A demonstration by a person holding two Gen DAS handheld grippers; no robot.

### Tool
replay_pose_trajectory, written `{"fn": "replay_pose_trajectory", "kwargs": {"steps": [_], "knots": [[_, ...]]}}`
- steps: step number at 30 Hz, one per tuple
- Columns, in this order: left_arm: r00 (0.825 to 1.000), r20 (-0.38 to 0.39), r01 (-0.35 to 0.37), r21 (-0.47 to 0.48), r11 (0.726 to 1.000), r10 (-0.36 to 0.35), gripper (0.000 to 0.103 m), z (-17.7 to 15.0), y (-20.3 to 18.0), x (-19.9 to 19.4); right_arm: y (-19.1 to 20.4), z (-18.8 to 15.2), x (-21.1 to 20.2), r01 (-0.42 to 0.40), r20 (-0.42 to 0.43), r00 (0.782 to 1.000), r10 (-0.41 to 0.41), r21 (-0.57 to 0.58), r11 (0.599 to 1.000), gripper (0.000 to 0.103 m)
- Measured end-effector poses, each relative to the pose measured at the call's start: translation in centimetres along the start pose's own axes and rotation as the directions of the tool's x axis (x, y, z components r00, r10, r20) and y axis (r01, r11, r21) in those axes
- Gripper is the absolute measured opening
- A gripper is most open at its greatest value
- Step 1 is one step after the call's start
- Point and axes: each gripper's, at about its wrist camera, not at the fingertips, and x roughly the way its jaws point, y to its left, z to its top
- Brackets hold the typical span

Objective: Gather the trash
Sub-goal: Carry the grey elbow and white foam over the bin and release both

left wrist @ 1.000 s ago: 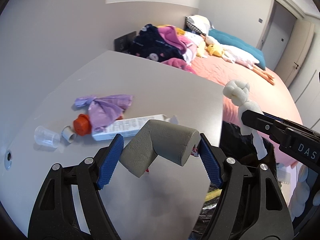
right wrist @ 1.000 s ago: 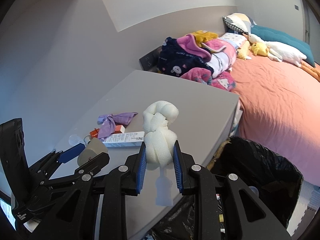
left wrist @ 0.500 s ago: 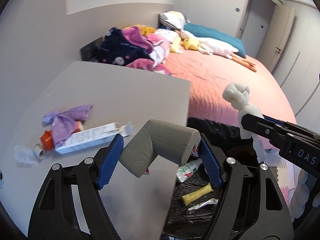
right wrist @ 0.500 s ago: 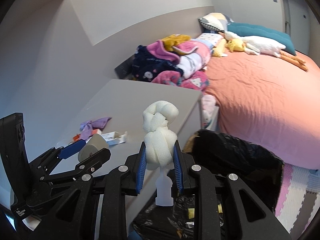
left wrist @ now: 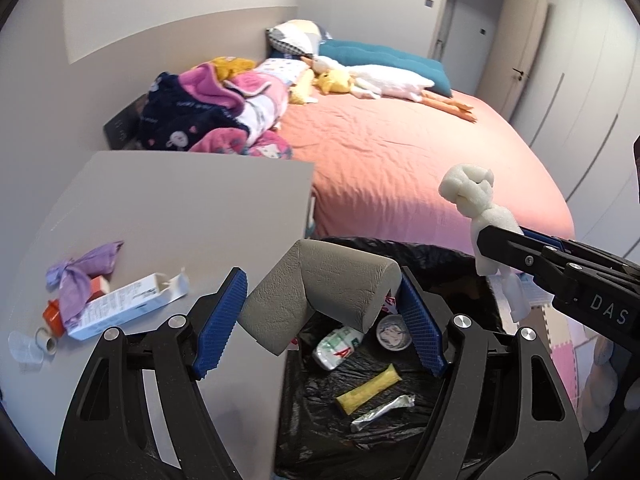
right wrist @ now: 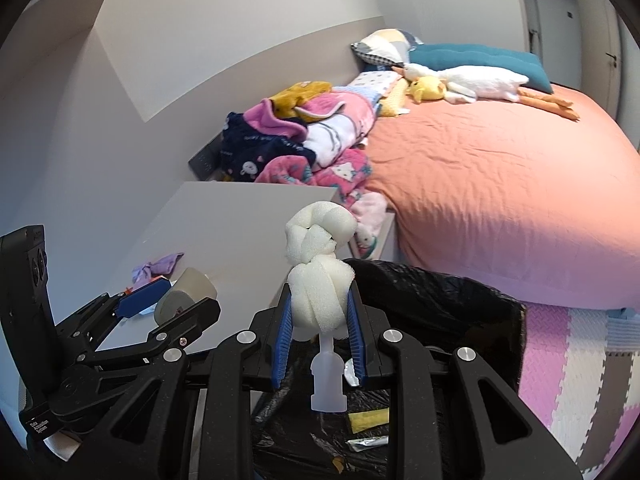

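My left gripper (left wrist: 320, 304) is shut on a grey L-shaped foam corner guard (left wrist: 320, 292), held over the near rim of the black trash bag (left wrist: 432, 256). My right gripper (right wrist: 318, 328) is shut on a knotted white foam strip (right wrist: 318, 264), also above the bag (right wrist: 432, 296). In the left wrist view the right gripper (left wrist: 492, 240) with the white foam (left wrist: 468, 188) shows at the right. The left gripper (right wrist: 160, 304) with the grey guard (right wrist: 184, 296) shows at lower left of the right wrist view. On the grey table (left wrist: 180, 200) lie a purple wrapper (left wrist: 84, 272), a white carton (left wrist: 128, 304), an orange cap (left wrist: 52, 312) and a clear cup (left wrist: 24, 346).
Inside the bag lie a small bottle (left wrist: 338, 346), a yellow packet (left wrist: 368, 390), a foil wrapper (left wrist: 382, 408) and a round lid (left wrist: 394, 332). A bed with an orange sheet (left wrist: 400, 160), piled clothes (left wrist: 208, 116) and plush toys stands behind. Foam floor mats (right wrist: 568, 368) lie to the right.
Both grippers have swung right from over the table to above the trash bag, still holding their pieces. The table litter has slid to the left of view and the bag's inside has come into sight.
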Motion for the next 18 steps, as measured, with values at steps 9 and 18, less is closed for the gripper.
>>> {"fn": "replay_pose_trajectory", "kwargs": {"steps": [9,18], "knots": [[0.999,-0.001,0.051,0.063,0.997,-0.051,0.073,0.6,-2.9,0.6,-2.4,-0.3,-1.6,0.041,0.023,0.999,-0.042,0.045,0.998,0.027],[0.994,-0.021,0.105,0.105,0.989,-0.104,0.078,0.8,-5.1,1.3,-4.1,-0.6,-3.0,0.064,0.045,0.997,-0.069,0.087,0.994,0.029]]}}
